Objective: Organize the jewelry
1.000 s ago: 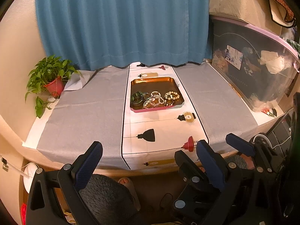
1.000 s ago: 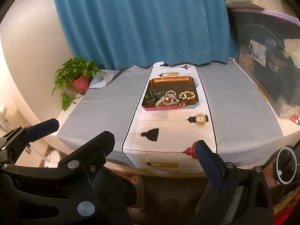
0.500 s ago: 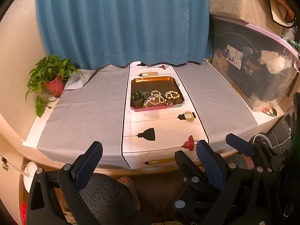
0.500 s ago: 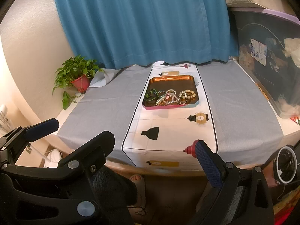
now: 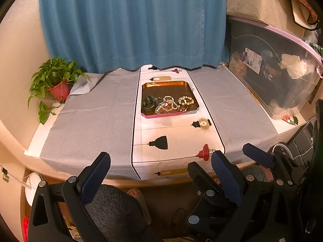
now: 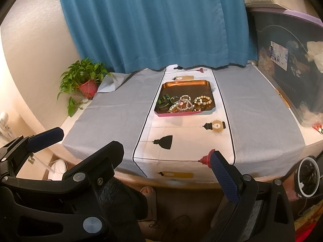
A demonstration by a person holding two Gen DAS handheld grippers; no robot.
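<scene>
The jewelry (image 5: pixel 168 104) sits in a heap at the near end of the tray (image 5: pixel 165 83) so it stays together. Both the left gripper (image 5: pixel 161 171) and the right gripper (image 6: pixel 167 161) hang well before the tray — fingers wide apart, holding nothing, ready to reach in.

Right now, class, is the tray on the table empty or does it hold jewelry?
It holds jewelry: several bracelets lie bunched in the near half of the tray; its far half is bare.

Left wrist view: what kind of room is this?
Probably a home room, perhaps a bedroom. A blue curtain hangs behind a cloth-covered table, with a potted plant at the left, a clear storage bin at the right and a jewelry tray in the middle.
</scene>
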